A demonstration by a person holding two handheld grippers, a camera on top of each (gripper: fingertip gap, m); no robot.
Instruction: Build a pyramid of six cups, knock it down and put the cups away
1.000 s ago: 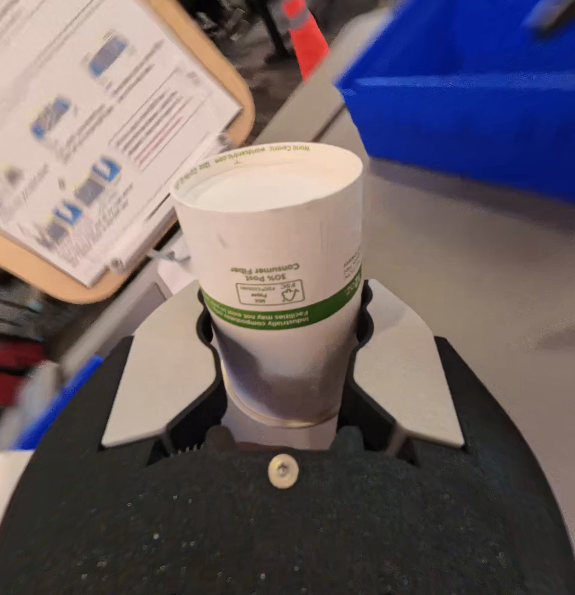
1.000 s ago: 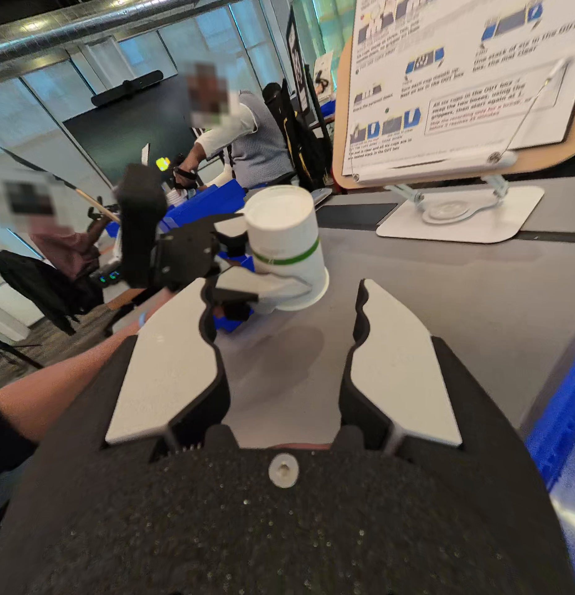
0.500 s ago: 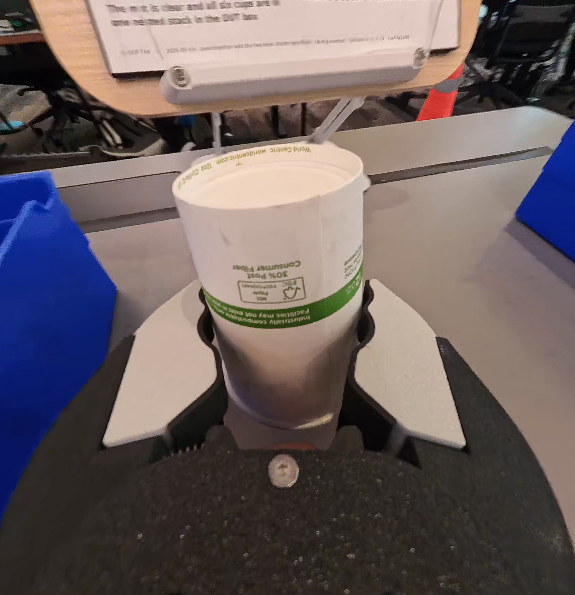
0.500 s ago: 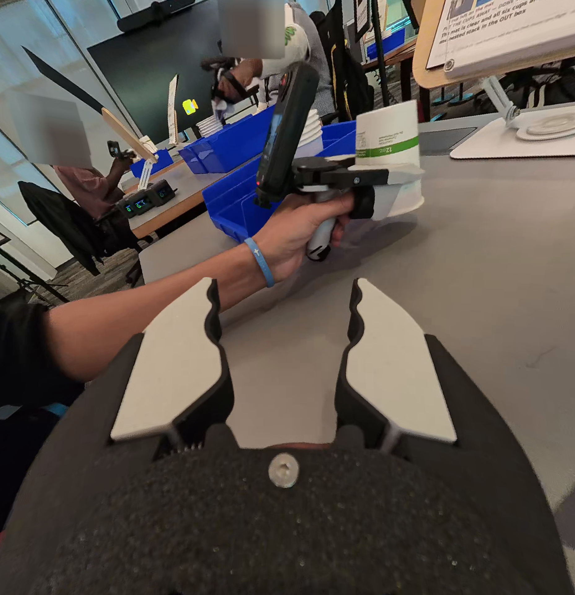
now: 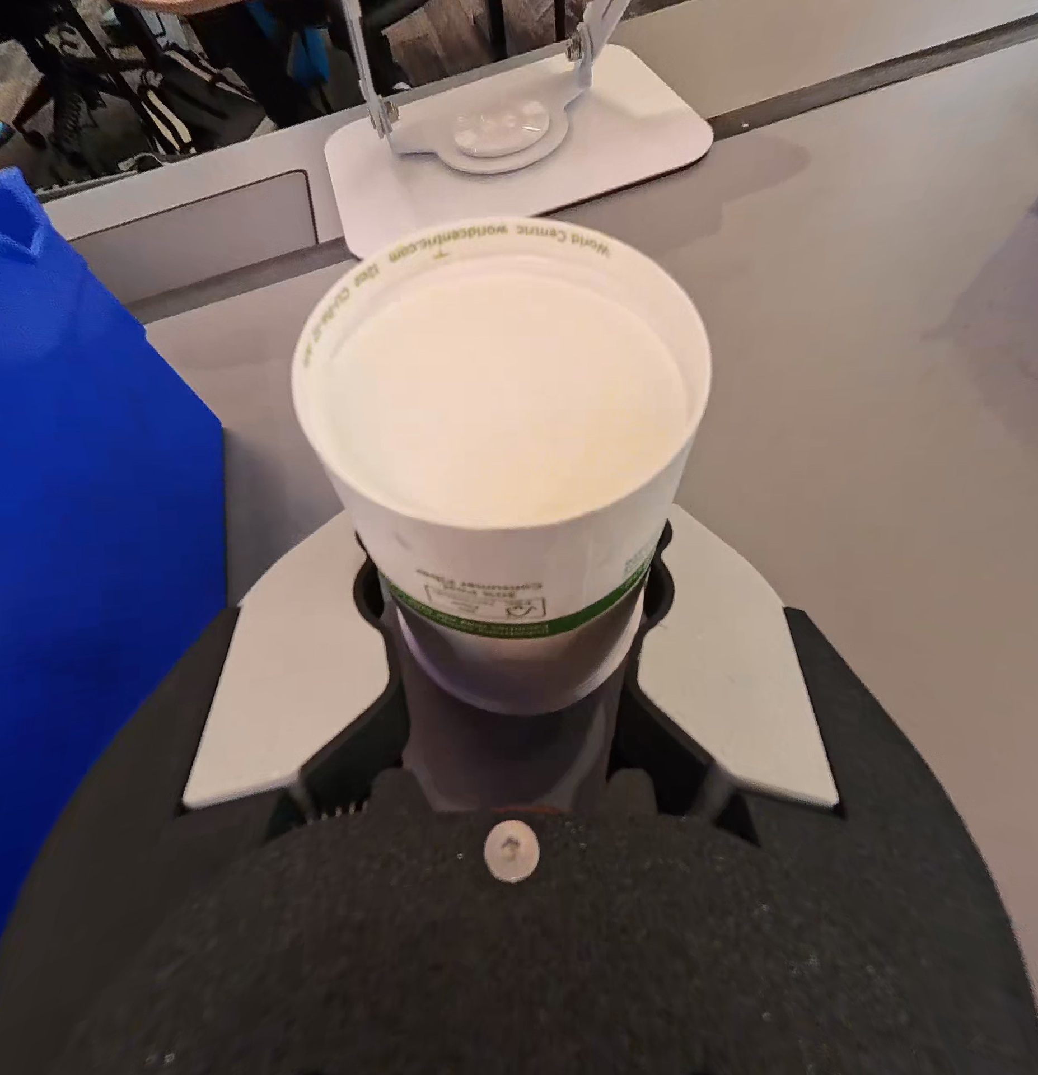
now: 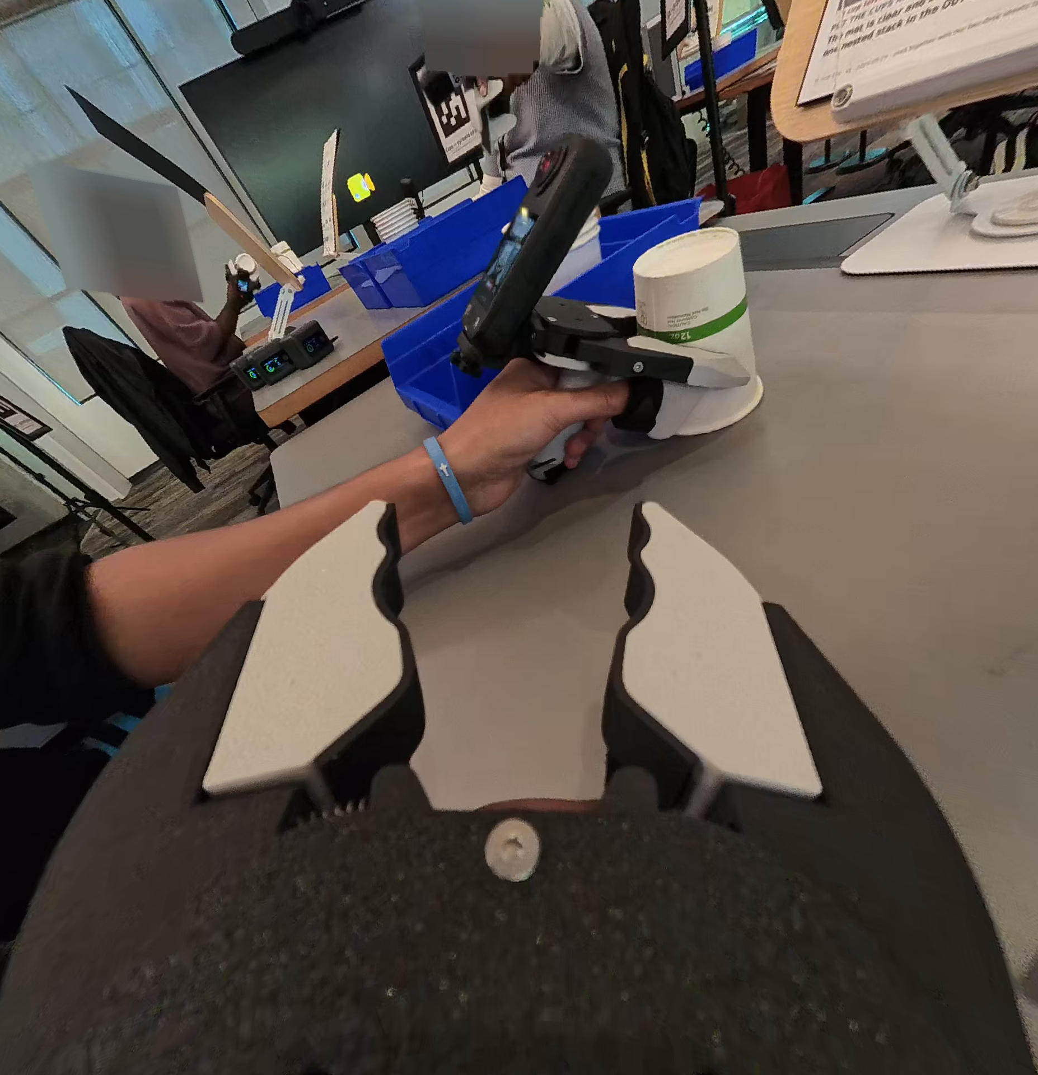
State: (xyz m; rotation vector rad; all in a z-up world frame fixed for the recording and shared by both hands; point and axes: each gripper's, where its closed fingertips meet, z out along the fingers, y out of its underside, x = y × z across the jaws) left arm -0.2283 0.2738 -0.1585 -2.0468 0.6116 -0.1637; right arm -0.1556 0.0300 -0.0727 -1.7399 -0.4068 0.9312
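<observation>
A white paper cup (image 5: 499,407) with a green band is upside down, base up, and my left gripper (image 5: 514,587) is shut on its sides. In the right wrist view the same cup (image 6: 694,326) rests rim down on the grey table (image 6: 854,523), or sits just above it, with the left gripper's fingers (image 6: 679,363) around it. My right gripper (image 6: 514,558) is open and empty, low over the table, nearer than the cup.
A blue bin (image 5: 69,523) stands close on the left of the cup and also shows in the right wrist view (image 6: 447,355). A white stand base (image 5: 516,134) with an instruction board (image 6: 912,58) is behind the cup. People sit at other tables beyond.
The left gripper swung round and carried the cup down from mid-air to the table surface next to the blue bin. The right gripper stayed open and shifted little.
</observation>
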